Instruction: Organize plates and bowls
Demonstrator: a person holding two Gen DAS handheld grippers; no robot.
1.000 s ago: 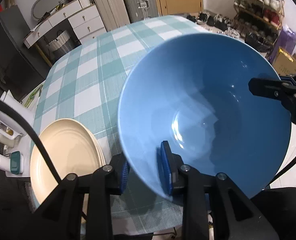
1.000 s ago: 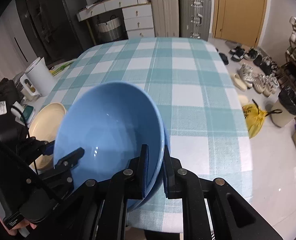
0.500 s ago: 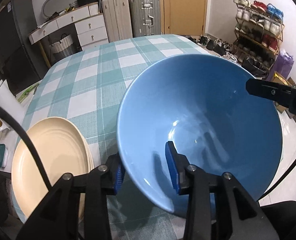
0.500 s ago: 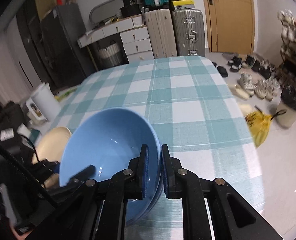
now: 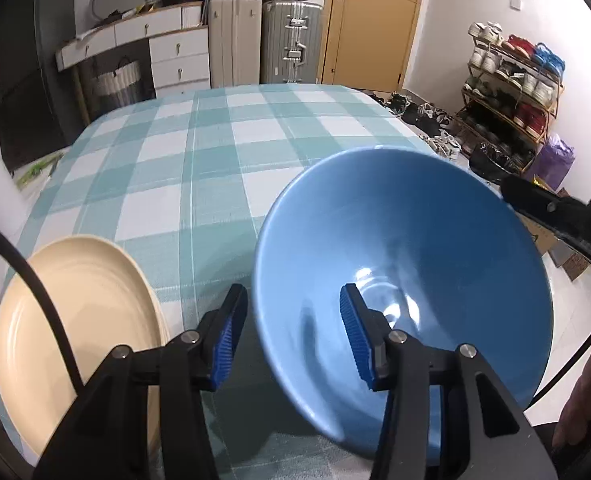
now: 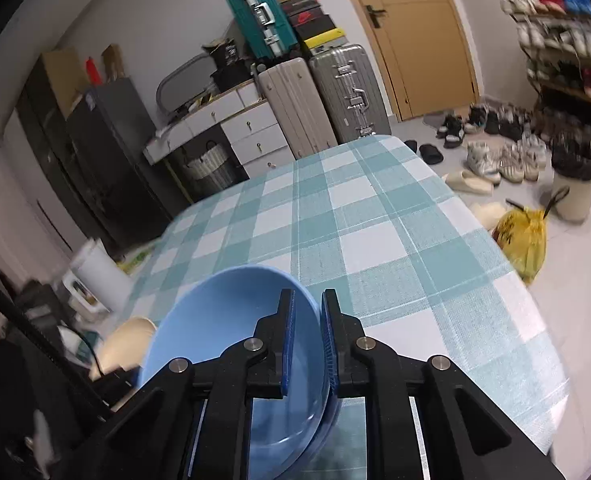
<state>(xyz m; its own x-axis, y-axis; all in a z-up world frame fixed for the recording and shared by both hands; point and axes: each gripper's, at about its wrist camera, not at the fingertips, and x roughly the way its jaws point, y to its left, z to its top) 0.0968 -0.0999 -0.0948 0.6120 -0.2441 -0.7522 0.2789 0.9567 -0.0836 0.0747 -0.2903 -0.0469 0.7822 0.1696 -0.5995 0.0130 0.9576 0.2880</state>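
Note:
A big blue bowl (image 5: 435, 240) tilts above the near edge of the checked table (image 5: 215, 152). My left gripper (image 5: 291, 332) straddles its near rim with its jaws opening: one blue pad (image 5: 227, 336) stands clear outside the wall, the other inside, and neither presses. In the right wrist view the bowl (image 6: 223, 320) has its rim pinched between the pads of my right gripper (image 6: 308, 340), which is shut on it. A finger of that right gripper (image 5: 535, 204) shows at the bowl's far right rim. Stacked cream plates (image 5: 75, 312) lie at the table's near left corner.
The teal-and-white cloth (image 6: 375, 220) beyond the bowl carries nothing else. A white kettle (image 6: 99, 272) stands off the table's left side. Suitcases (image 6: 315, 100), drawers, a shoe rack (image 5: 511, 80) and a yellow bag (image 6: 523, 236) line the room. A hand (image 5: 587, 400) shows at lower right.
The left jaws have spread and let go of the bowl's rim. Both cameras have tipped upward, so the bowl sits lower in each view. The right grip has held.

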